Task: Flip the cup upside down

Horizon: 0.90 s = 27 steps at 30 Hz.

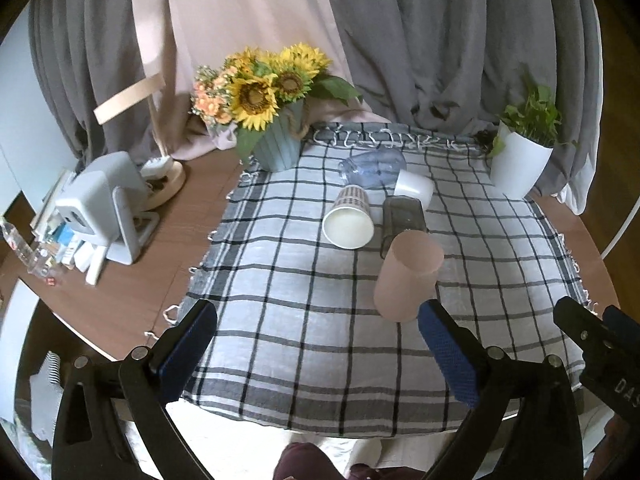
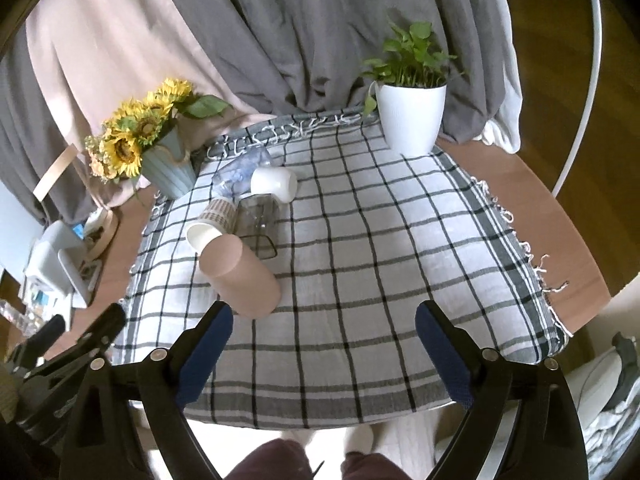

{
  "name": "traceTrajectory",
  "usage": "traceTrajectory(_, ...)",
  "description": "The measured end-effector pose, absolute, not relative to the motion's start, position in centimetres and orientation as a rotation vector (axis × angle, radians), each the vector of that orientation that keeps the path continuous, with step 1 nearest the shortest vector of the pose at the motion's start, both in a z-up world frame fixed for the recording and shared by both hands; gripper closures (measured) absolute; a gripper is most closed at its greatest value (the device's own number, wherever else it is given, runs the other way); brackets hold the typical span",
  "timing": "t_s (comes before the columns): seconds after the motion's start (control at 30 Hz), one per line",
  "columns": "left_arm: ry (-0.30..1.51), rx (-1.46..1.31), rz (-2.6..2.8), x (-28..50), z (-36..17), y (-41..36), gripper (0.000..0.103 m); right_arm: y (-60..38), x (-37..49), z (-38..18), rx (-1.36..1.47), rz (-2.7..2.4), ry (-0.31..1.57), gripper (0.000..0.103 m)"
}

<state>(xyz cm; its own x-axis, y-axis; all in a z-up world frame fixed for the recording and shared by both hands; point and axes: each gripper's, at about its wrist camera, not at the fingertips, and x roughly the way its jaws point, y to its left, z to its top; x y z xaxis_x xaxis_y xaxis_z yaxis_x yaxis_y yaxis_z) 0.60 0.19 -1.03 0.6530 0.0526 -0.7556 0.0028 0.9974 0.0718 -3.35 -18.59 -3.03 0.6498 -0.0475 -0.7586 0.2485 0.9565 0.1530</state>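
Observation:
A pink cup (image 1: 408,276) stands upside down on the checked cloth (image 1: 300,320), closed base up; it also shows in the right wrist view (image 2: 240,276). Behind it lie a patterned paper cup (image 1: 349,218) on its side with its mouth toward me, a dark clear cup (image 1: 402,216), a white cup (image 1: 414,188) and a clear bluish cup (image 1: 372,168). My left gripper (image 1: 316,354) is open and empty, its right finger just in front of the pink cup. My right gripper (image 2: 324,352) is open and empty, to the right of the pink cup.
A sunflower pot (image 1: 272,120) stands at the cloth's back left and a white plant pot (image 1: 520,160) at the back right. A grey device (image 1: 104,204) and clutter sit on the wooden table (image 1: 120,292) at left. Curtains hang behind.

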Motion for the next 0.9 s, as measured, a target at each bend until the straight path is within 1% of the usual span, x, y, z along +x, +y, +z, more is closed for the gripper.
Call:
traceTrajectory(0.23,0.873,0.029,0.001,-0.5,-0.9,0.5,0.000,-18.1,-4.4,-2.3,0.228,-0.164,0.811,0.010)
traceTrajectory(0.37,0.856,0.015,0.005,-0.7,-0.6,0.6,0.000,-17.8,-5.0,-1.7,0.206,-0.176,0.791,0.007)
traceTrajectory(0.9,0.833,0.011,-0.005,-0.9,0.1,0.2,0.000,-17.7,-5.2,-1.1,0.175,-0.183,0.779,0.006)
